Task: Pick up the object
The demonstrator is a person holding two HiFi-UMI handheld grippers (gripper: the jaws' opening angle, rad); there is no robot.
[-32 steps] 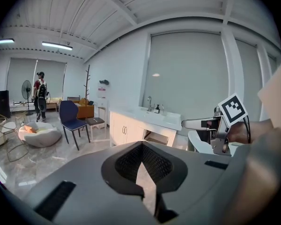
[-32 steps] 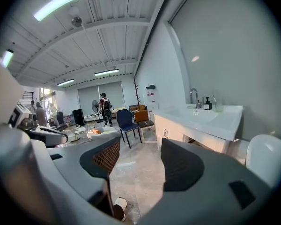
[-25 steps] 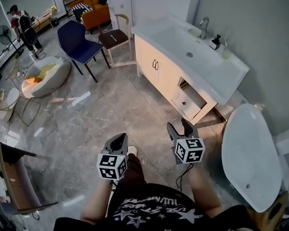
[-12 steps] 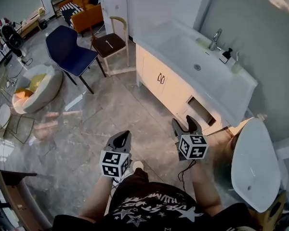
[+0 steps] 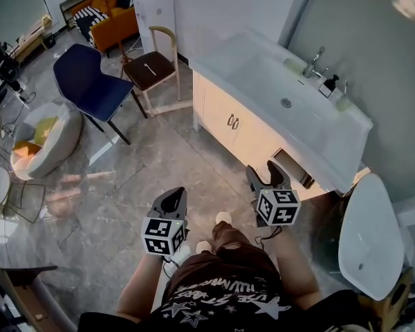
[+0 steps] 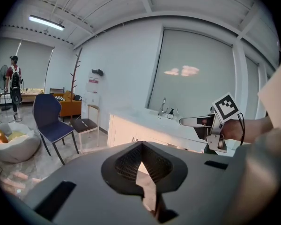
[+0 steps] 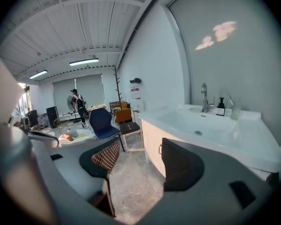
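**Two grippers in front of the vanity, neither holding anything**

Far left of the white vanity [image 5: 263,126], a pale beanbag [image 5: 45,133] sits on the grey marble floor [image 5: 166,158]. Nearer the vanity stands a navy chair [image 5: 90,88], and just off the vanity's left end is a wooden chair [image 5: 151,68] with a brown seat.

In front of the vanity and well apart from it, the left gripper [image 5: 171,200] hangs above the floor. Its own view shows the left gripper [image 6: 141,175] with its jaws brought together to a thin slit and nothing between them.

The right gripper [image 5: 266,175] is held closer to the vanity, near a partly open drawer [image 5: 290,168]. Its own view shows the right gripper [image 7: 136,165] with jaws spread wide, and only bare floor shows through the gap.

On the vanity's top, a chrome faucet [image 5: 315,61] rises behind the sink. A dark soap bottle [image 5: 327,86] stands just to the right of it. Past the vanity's right end lies a white oval fixture [image 5: 370,237].

Which object the task means cannot be told, since neither gripper touches or points closely at any loose thing.
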